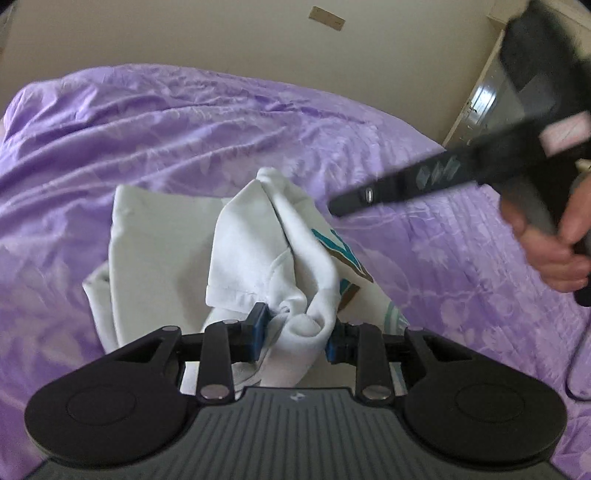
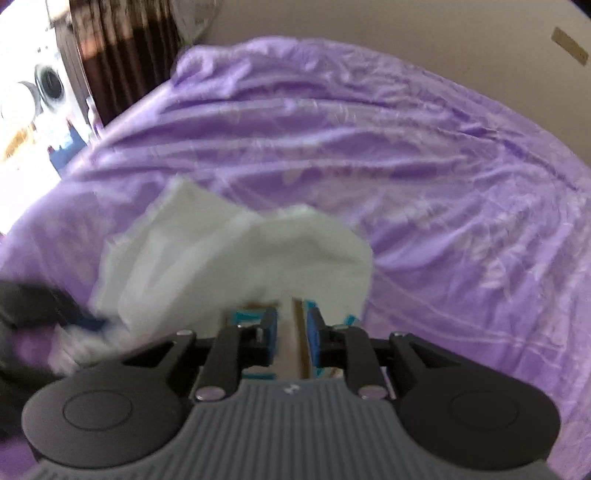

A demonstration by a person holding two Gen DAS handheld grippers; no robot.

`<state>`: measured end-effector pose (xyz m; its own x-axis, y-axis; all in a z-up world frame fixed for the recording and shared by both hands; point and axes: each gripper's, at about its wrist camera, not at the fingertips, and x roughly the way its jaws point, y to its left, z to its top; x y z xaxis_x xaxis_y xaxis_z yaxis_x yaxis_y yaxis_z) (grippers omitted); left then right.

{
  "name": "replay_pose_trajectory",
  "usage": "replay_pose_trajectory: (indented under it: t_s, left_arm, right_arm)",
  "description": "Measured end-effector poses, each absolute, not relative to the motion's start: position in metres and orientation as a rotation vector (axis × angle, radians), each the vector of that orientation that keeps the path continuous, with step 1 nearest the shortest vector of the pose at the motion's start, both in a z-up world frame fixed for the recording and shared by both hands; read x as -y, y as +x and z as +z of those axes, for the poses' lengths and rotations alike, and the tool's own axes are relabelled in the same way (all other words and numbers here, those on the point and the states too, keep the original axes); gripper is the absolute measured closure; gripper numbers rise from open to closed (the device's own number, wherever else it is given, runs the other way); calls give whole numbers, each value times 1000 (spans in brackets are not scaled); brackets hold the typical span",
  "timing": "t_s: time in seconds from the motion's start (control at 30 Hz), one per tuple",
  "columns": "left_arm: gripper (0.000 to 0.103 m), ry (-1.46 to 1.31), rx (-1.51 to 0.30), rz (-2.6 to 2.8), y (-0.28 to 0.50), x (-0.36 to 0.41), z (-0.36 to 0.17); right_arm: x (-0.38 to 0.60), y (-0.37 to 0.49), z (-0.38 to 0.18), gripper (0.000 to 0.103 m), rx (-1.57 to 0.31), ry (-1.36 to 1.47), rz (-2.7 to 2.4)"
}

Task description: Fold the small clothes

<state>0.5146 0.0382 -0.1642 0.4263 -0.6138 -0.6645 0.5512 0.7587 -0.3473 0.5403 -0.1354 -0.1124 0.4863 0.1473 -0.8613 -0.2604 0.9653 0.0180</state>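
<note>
A small white garment (image 1: 258,254) with a teal and brown print lies bunched on the purple bedspread (image 1: 184,129). My left gripper (image 1: 295,326) is shut on a thick bunched fold of the garment, its blue pads (image 1: 258,328) pressing the cloth from both sides. In the right wrist view the garment (image 2: 236,251) is blurred, and my right gripper (image 2: 291,332) is shut on its printed edge. The right gripper's body (image 1: 461,173) and the hand holding it show at the right of the left wrist view.
The purple bedspread (image 2: 406,166) fills both views, with a beige wall (image 1: 221,33) behind it. A door frame (image 1: 476,99) stands at the far right. A dark curtain (image 2: 125,48) and a washing machine (image 2: 48,85) are at the far left.
</note>
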Motion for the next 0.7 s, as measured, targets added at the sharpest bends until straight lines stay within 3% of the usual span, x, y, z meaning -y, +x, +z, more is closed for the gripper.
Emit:
replay_pose_trajectory:
  t_s: [0.13,0.23,0.3,0.33,0.37,0.7]
  left_arm:
    - [69,-63,-875,-733,511,-32,-163]
    - [63,-50,-879,-724,509,-27,-160]
    - [53,-62,-899,-715,507,-27,-159]
    - [50,-67,-906,-713,507,-28,-159]
    - [49,-70,-906,-713,506,-30,-158]
    - [36,-75,-879,-667,510,-63,-135]
  right_arm:
    - [121,535,-90,77,-992,-41,335]
    - [102,531,-94,78,-997,-44,393]
    - [93,531,-111,77,-1013,-71,383]
    - [92,532,-120,80,-1030,-56,377]
    - [94,533,-130,103,-1047,-31,366]
    - [149,511,-173,103,-1065,60,353]
